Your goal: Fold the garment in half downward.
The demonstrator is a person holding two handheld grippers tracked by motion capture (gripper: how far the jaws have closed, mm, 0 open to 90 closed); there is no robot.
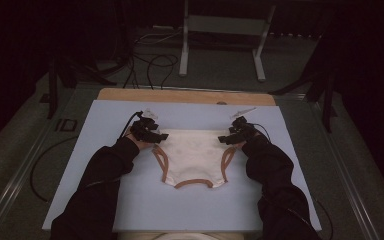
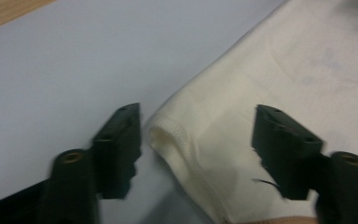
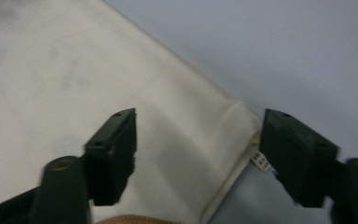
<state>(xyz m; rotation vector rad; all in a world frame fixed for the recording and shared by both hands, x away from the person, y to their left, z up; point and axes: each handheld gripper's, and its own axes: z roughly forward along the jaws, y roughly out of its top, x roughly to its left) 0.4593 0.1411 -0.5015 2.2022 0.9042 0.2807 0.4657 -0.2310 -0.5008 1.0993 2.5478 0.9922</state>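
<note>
Black jaws of your left gripper (image 2: 196,154) stand apart in the left gripper view, with one waistband corner of the cream underpants (image 2: 270,93) lying loose between them; neither pad presses on the cloth. Your right gripper (image 3: 198,156) is the same: jaws spread, the other waistband corner and its small white label (image 3: 260,161) between them, untouched.

From above, your left gripper (image 1: 150,132) and your right gripper (image 1: 237,133) sit at the two far corners of the underpants (image 1: 192,155), which lie flat near the middle of the pale blue tabletop (image 1: 105,200). You have one garment, two grippers and two black sleeves (image 1: 97,192) coming in from the near edge.

Its waistband runs left to right along the far side, and the crotch points back toward you, so the long axis lies across the tabletop. Tan trim (image 1: 194,183) edges both leg openings and the near hem.

Bare blue surface surrounds the garment on every side, widest to the left and right and toward you. A strip of bare wood (image 1: 180,95) borders the far edge.
</note>
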